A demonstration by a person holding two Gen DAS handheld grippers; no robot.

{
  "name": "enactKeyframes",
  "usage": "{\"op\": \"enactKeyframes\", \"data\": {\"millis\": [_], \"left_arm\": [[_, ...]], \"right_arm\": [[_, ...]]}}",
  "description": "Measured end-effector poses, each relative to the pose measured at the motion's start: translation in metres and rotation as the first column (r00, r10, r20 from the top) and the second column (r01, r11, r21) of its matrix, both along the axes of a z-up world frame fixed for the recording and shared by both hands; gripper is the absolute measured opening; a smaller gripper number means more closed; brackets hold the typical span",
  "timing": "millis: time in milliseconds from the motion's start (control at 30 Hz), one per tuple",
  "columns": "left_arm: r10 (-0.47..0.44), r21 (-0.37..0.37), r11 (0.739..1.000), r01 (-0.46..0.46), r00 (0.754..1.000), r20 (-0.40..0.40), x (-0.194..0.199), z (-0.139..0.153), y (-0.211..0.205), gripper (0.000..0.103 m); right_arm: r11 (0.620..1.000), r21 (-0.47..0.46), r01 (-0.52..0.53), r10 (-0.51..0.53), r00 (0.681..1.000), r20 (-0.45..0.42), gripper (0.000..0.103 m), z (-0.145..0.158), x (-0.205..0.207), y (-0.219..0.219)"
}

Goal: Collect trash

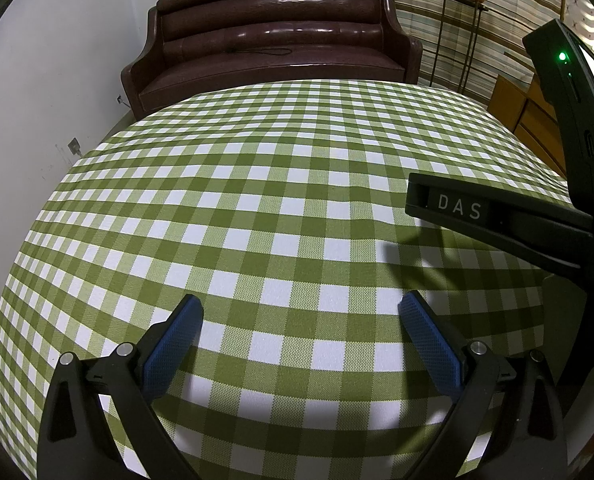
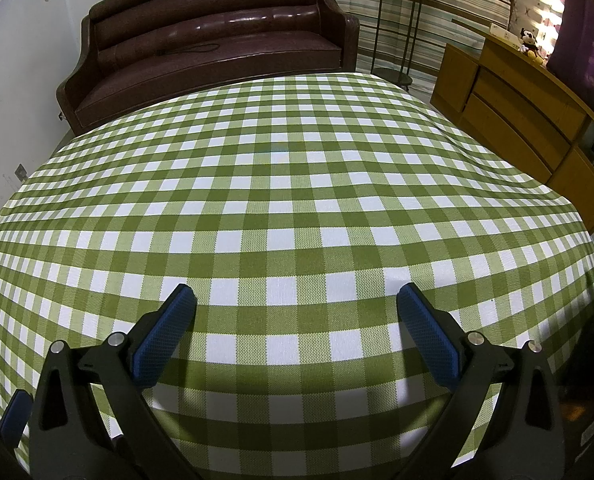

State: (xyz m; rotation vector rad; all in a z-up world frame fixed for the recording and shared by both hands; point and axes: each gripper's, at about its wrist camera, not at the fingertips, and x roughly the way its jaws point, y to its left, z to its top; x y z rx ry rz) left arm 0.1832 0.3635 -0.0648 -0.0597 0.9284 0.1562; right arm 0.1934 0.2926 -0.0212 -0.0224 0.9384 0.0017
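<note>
Oddly, no trash shows in either wrist view, so the relation the next move depends on cannot be read: which way a piece lies from either gripper, how its long axis runs, and which hand is nearer all stay unknown. The left gripper (image 1: 300, 312), with black arms and blue textured pads, hangs just above the green-and-white checked cloth on the desk (image 1: 281, 184), its fingers spread wide with nothing between them. The right gripper (image 2: 296, 302) is the same build, equally wide and empty; in the left view its black body marked "DAS" (image 1: 497, 216) reaches in from the right edge, close beside the left one.

The cloth lies flat and bare over the whole desk in both views, with light ripples near its far right corner. Beyond the far edge stands a dark brown glossy leather sofa (image 2: 217, 36) with a thin black cord on its seat. To the right are a slim metal plant stand (image 2: 401, 20), striped curtains, and a low wooden cabinet (image 2: 517, 120). Likely the trash sits outside these views, so both grippers would need to turn and look for it.
</note>
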Motion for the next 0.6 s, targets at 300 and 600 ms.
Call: {"op": "enactKeyframes", "data": {"millis": [300,600], "left_arm": [[0.000,0.000,1.000,0.000,1.000,0.000,0.0000,-0.0001,-0.0003,0.097],[0.000,0.000,1.000,0.000,1.000,0.000,0.0001,-0.0001,-0.0002,0.097]], "right_arm": [[1.000,0.000,0.000,0.000,1.000,0.000,0.099,-0.0005,0.0021,-0.0007],[1.000,0.001,0.000,0.000,1.000,0.000,0.099,0.0003,-0.0010,0.0002]]}}
